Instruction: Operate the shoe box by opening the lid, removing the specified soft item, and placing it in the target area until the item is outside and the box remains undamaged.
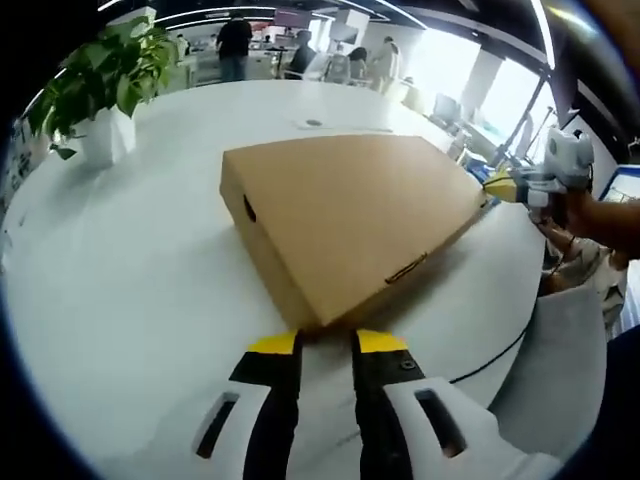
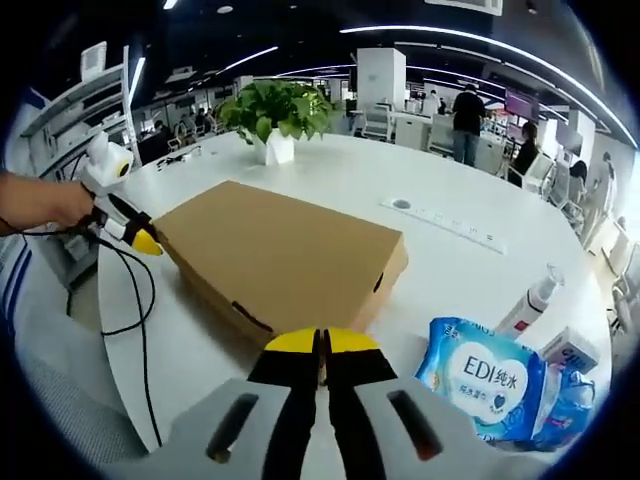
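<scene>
A brown cardboard shoe box [image 1: 350, 215] lies flat on the round white table [image 1: 130, 270] with its lid down; nothing inside it shows. My left gripper [image 1: 327, 342] is open, its yellow-tipped jaws standing either side of the box's near corner. In the right gripper view the same gripper [image 2: 140, 238], held by a hand, sits at the box's [image 2: 280, 260] left corner. My right gripper [image 2: 322, 343] is shut, its tips right at the box's near corner, and it appears as well at the box's far right corner [image 1: 500, 186].
A potted plant [image 2: 275, 115] stands beyond the box. A blue wet-wipes pack [image 2: 485, 385], a white bottle [image 2: 530, 295] and a small carton [image 2: 570, 350] lie to the right. A black cable [image 2: 140, 330] hangs over the table edge. People stand in the office behind.
</scene>
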A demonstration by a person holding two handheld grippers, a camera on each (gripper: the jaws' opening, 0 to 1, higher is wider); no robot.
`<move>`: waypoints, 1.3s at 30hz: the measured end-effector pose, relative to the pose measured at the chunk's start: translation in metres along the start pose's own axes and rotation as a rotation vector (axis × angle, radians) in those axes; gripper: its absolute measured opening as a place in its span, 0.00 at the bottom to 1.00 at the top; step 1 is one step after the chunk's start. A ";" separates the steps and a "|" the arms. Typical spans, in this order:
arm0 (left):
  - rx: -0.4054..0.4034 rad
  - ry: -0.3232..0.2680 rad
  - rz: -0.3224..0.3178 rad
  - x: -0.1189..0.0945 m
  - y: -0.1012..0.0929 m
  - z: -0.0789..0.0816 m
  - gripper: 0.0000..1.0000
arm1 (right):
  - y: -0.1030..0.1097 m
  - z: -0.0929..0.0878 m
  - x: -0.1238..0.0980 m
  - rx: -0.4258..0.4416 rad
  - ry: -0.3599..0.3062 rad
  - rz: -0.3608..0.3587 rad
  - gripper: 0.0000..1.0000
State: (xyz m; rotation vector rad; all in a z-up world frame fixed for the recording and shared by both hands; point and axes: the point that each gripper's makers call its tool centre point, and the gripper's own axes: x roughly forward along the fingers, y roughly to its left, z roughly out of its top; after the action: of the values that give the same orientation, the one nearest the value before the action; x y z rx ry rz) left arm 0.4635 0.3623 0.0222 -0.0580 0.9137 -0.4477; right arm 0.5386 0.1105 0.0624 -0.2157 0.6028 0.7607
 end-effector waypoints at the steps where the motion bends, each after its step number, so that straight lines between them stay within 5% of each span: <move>1: 0.003 0.001 -0.001 0.001 0.000 0.001 0.19 | -0.001 0.000 0.001 -0.001 -0.001 -0.002 0.01; 27: 0.049 0.025 -0.037 0.025 -0.006 0.028 0.23 | -0.036 0.007 0.009 0.002 -0.010 -0.039 0.03; 31: 0.040 0.040 -0.051 0.020 -0.009 0.020 0.19 | -0.039 0.012 -0.002 0.017 -0.023 -0.048 0.10; 37: 0.041 0.024 -0.035 0.003 -0.011 0.011 0.29 | -0.051 0.025 -0.038 0.039 -0.116 -0.122 0.27; 39: 0.031 0.006 -0.030 0.003 -0.008 0.011 0.31 | -0.049 0.018 -0.044 0.031 -0.098 -0.125 0.27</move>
State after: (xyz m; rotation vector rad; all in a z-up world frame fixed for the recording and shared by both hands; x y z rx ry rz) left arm 0.4703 0.3521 0.0288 -0.0419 0.9123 -0.4905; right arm 0.5561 0.0570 0.1008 -0.1846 0.5029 0.6369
